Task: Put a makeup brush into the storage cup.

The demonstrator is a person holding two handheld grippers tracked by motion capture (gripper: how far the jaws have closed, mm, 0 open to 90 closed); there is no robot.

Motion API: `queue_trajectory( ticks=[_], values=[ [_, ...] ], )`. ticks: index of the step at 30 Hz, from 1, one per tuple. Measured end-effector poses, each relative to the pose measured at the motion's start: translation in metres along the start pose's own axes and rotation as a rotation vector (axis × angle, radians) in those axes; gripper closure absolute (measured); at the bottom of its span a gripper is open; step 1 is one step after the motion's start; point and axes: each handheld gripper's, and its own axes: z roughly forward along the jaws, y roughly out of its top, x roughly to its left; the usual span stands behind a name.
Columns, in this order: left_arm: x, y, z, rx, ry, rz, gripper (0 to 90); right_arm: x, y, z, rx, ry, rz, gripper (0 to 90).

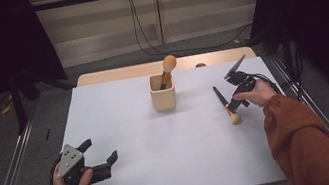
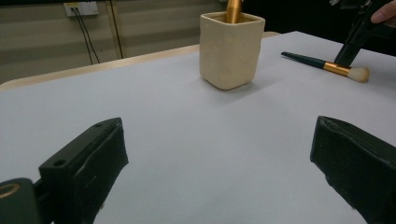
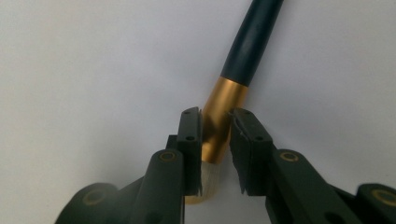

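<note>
Your right gripper (image 3: 215,133) is grasping the makeup brush (image 3: 223,116) that is lying on the white table (image 1: 162,148). Its two black jaws are pressing on the gold collar of the brush from both sides, just above the pale bristles. The dark handle is running away from the jaws, up and a little to the right in the right gripper view. In the high view you are holding this gripper (image 1: 232,107) tilted down over the brush (image 1: 225,105), with the bristle end lying just on your side of the jaws and the handle pointing away from you.

Your left gripper (image 1: 103,164) is resting released at the near left part of the table, and its jaws are standing wide apart with nothing between them. Well ahead of these jaws, the cream cup (image 2: 230,49) is standing upright, and a second brush (image 1: 167,71) is leaning inside it with its round head up. To the right of the cup, still farther from your left jaws, the grasped brush (image 2: 327,66) is lying flat.
</note>
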Motion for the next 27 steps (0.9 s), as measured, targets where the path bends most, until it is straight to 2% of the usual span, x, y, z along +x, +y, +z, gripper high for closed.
queue_trajectory(
  ticks=[3, 4, 5, 8, 12, 27],
  values=[
    [0.0, 0.0, 0.0, 0.001, 0.002, 0.0, 3.6, -0.002, 0.0, 0.0, 0.002, 0.012, 0.009, 73.9],
    [0.0, 0.0, 0.0, 0.002, 0.002, 0.0, 3.6, -0.002, 0.0, 0.001, 0.003, 0.013, 0.01, 69.3],
    [0.0, 0.0, 0.0, 0.002, 0.002, 0.002, 3.6, -0.002, 0.0, 0.002, 0.009, 0.01, 0.015, 68.5],
    [0.0, 0.0, 0.0, 0.001, -0.001, 0.0, 3.6, 0.0, 0.001, 0.005, 0.017, 0.017, 0.012, 69.8],
    [0.0, 0.0, 0.0, 0.0, 0.0, 0.002, 3.6, 0.003, 0.005, 0.012, 0.052, -0.02, -0.003, 70.9],
    [0.0, 0.0, 0.001, 0.008, -0.005, 0.006, 3.6, 0.015, 0.009, 0.017, 0.089, -0.109, -0.075, 69.9]
  ],
)
